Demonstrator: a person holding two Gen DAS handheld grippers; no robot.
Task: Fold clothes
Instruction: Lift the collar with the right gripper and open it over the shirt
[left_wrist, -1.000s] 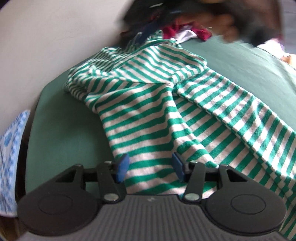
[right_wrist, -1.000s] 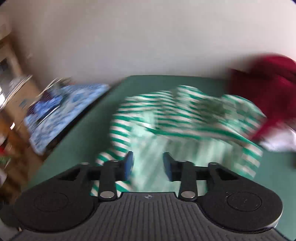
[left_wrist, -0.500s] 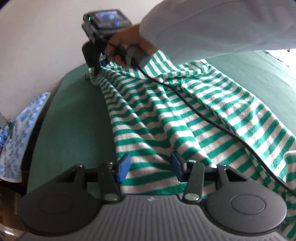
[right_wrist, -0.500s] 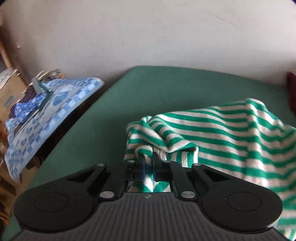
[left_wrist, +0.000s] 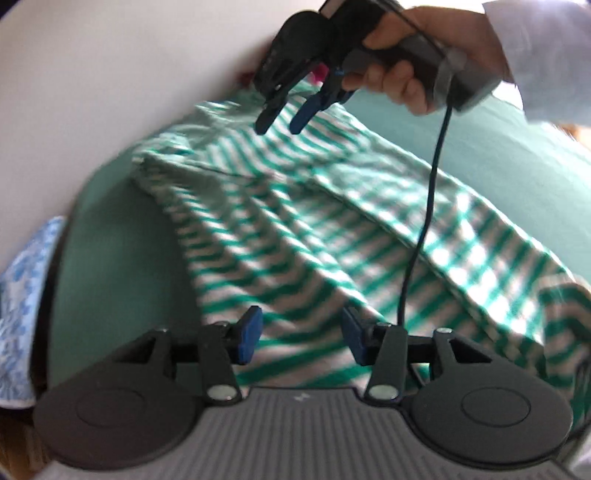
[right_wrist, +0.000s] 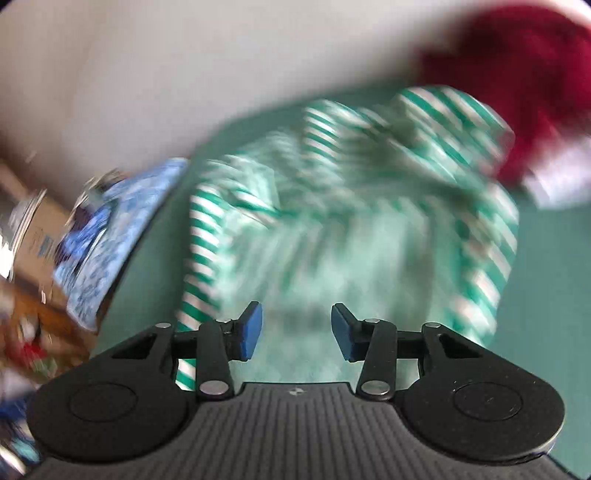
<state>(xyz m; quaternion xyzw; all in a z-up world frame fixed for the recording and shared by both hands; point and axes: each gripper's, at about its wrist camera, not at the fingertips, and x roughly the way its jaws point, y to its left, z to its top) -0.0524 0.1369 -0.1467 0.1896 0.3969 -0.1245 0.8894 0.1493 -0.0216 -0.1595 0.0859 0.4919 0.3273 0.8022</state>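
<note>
garment: green-and-white striped top (left_wrist: 295, 229), spread out but rumpled on the green tabletop (left_wrist: 110, 258); long axis runs from the near hem under the left gripper up to the far end by the wall
sleeve: one long striped band lies off to the right, running diagonally toward the near right edge
left gripper (left_wrist: 301, 338): fingers spread wide, nothing between them; sits low right at the near hem, cloth directly ahead and under it
right gripper (left_wrist: 280, 118): held in the person's hand (left_wrist: 399, 77), raised above the far end of the top, fingers parted, holds nothing; cable hangs down from it across the cloth
right wrist view: heavy blur; right gripper (right_wrist: 295, 330) wide apart, striped top (right_wrist: 351, 221) straight ahead and below
key relation: each gripper is over an opposite end of the long axis; left nearer the hem, right nearer the far end
fold state: folds and creases show, no neat fold; stage cannot be told
other: dark red clothing (right_wrist: 517, 81) beyond the top on the right; blue patterned cloth (right_wrist: 110, 229) off the tabletop's left edge
</note>
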